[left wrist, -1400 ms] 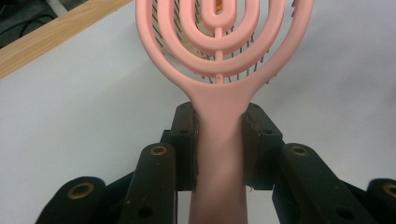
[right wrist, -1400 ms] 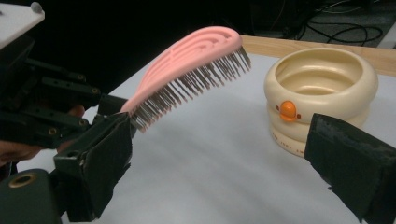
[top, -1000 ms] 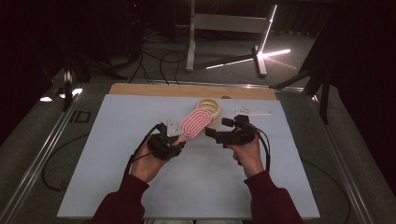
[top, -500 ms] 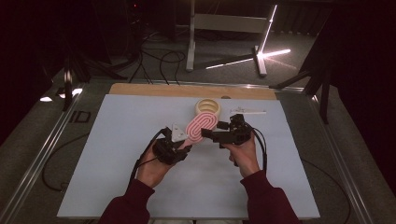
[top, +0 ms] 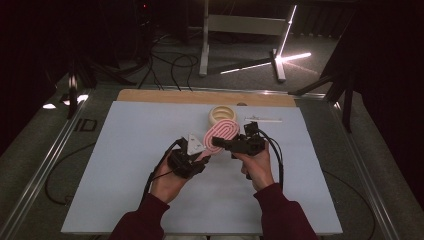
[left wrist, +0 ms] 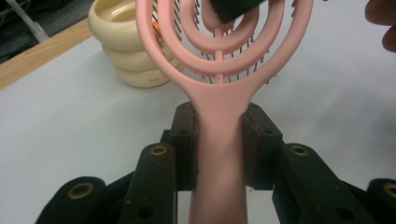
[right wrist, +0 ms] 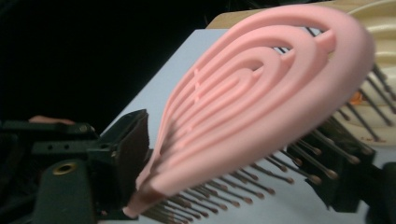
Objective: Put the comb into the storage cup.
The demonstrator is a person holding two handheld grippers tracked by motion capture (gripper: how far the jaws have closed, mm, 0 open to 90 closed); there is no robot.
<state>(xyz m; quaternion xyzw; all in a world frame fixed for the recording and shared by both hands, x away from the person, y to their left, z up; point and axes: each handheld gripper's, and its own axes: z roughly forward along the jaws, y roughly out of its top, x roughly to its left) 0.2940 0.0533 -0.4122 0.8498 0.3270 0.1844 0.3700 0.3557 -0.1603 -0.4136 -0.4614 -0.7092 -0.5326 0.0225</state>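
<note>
Left gripper is clamped on the handle of the pink hairbrush; in the left gripper view both pads press flat on the handle's sides, brush pointing straight out along the jaws. Brush is in the air over the grey mat, not resting on it.

Right gripper comes in from the right, across the brush. Its jaws have just been closing, with the brush head between them: one pad behind the pink back, the other jaw on the bristle side. Can't confirm both pads are pressing yet, so I read it as partly closed around the head, not gripping.

Key geometry: brush long axis runs from the left hand up and away toward the cream ring-shaped bowl, which sits just beyond the brush tip. Right jaws bite across the head's thickness, back to bristles, roughly square to that axis. Right hand is the one nearer the head; left owns the handle.

Judgement: looks like a handover, handle to head. Bristles give, so the right grip may be soft and the brush could tilt once the left lets go.
</note>
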